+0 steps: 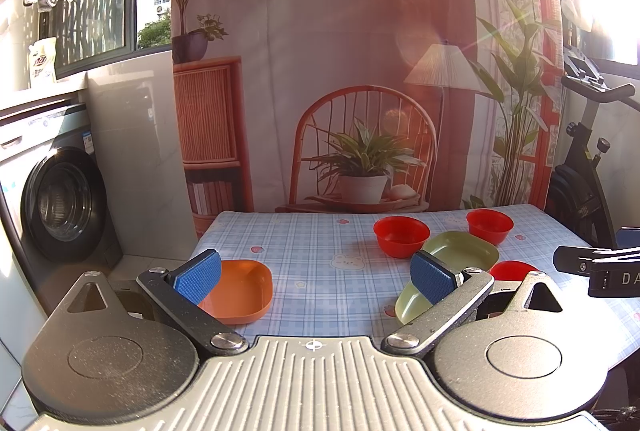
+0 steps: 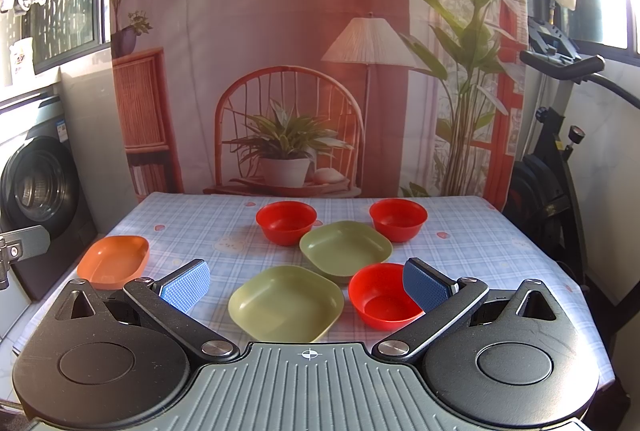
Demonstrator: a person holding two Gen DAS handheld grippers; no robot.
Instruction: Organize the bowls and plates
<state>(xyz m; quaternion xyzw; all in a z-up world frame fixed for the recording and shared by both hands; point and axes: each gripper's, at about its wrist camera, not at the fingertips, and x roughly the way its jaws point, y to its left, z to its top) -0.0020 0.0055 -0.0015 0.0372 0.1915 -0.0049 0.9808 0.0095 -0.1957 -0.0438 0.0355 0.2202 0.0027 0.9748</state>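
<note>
My left tongs point(image 1: 316, 277) and right tongs point(image 2: 306, 285) both gape wide, holding nothing, above the blue-checked table point(image 2: 200, 227). On it sit three red plastic bowls point(image 2: 286, 222), two square green plates point(image 2: 286, 303) and, apart at left, one orange plate point(image 2: 113, 261).

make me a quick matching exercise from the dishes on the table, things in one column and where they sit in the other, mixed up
Things:
1. orange plate
2. near green plate
3. near red bowl
4. far green plate

Places:
A. between the two far red bowls, just in front of them
B. alone toward the table's left edge
C. beside the right tongs' right finger
D. centred between the right tongs' open fingers

Pairs: 1-B, 2-D, 3-C, 4-A
</note>
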